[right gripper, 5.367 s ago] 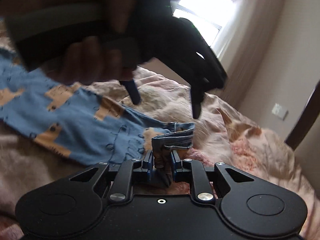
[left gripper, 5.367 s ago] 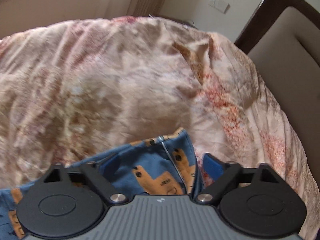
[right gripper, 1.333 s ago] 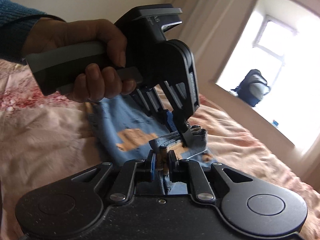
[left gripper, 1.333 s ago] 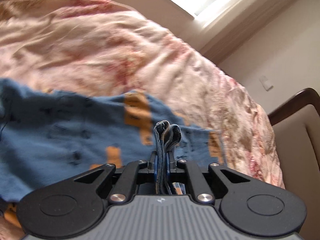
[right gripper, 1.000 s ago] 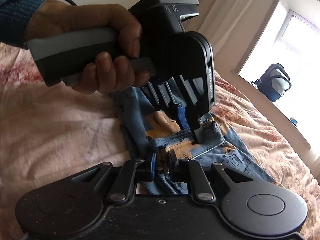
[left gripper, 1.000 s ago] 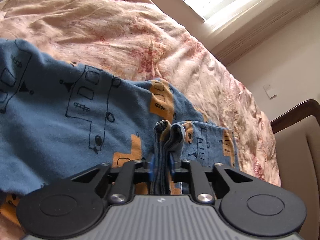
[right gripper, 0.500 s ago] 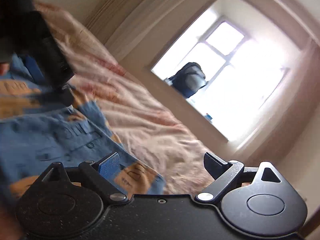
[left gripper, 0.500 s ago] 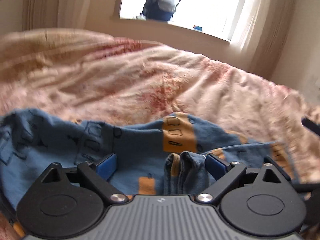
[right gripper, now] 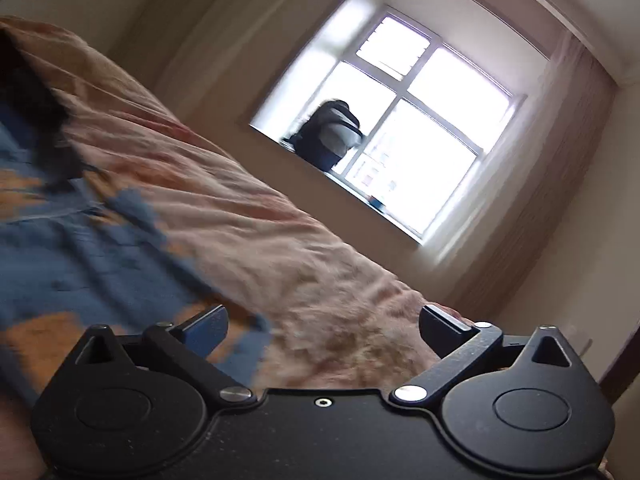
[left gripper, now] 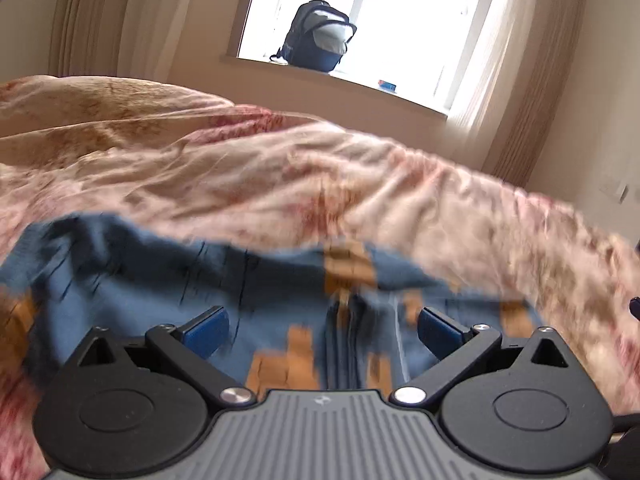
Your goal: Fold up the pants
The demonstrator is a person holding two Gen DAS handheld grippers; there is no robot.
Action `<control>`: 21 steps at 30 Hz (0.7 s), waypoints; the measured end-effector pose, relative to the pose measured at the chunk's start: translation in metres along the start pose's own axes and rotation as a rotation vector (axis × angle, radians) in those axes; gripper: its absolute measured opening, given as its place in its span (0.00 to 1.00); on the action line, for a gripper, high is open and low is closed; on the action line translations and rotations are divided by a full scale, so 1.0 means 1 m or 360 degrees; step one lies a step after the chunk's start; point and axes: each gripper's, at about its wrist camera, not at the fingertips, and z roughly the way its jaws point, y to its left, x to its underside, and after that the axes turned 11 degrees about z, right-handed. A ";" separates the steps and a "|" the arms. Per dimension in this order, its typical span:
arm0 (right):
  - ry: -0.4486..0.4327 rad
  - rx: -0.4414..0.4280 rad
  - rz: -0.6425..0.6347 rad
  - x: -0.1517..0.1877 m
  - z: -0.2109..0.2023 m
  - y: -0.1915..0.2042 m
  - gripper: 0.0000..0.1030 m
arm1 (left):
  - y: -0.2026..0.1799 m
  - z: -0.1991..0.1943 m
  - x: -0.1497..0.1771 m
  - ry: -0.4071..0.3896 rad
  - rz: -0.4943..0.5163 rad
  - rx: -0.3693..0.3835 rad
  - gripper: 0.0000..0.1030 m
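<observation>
The blue pants [left gripper: 168, 276] with orange patches lie folded on the pink floral quilt [left gripper: 280, 184]. My left gripper [left gripper: 322, 330] is open and empty, just above the pants, with a bunched fold of cloth lying between its fingers. My right gripper [right gripper: 322, 330] is open and empty, tilted, over the quilt at the right edge of the pants [right gripper: 80, 256]. A dark blurred shape [right gripper: 44, 120] at the upper left of the right wrist view covers part of the pants.
A dark backpack [left gripper: 318, 38] stands on the window sill behind the bed, also in the right wrist view [right gripper: 330, 134]. Curtains [left gripper: 520, 120] hang beside the window. The quilt [right gripper: 280, 248] spreads wide beyond the pants.
Both grippers opened and let go of the pants' edge, which dropped onto the folded pants. Both have drawn back and tilted up toward the window.
</observation>
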 end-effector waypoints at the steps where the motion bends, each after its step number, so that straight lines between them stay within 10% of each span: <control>1: 0.0016 -0.0006 -0.0073 0.007 -0.006 0.016 0.99 | -0.007 -0.003 0.010 0.0031 0.0079 -0.0054 1.00; 5: 0.0014 0.0120 -0.0187 0.041 -0.025 0.027 0.99 | -0.023 -0.014 0.044 -0.0035 0.0288 -0.0269 1.00; 11: -0.0132 0.0254 -0.0118 0.023 -0.056 0.016 0.99 | -0.001 -0.020 0.027 0.0051 0.0131 -0.0136 1.00; 15: 0.0212 0.0089 -0.0036 0.031 -0.020 0.026 0.99 | 0.008 -0.030 0.029 0.0138 0.0228 -0.0044 1.00; 21: 0.0063 -0.0235 -0.0039 -0.030 -0.012 0.003 0.99 | 0.042 -0.080 0.026 0.0108 0.0295 -0.0120 1.00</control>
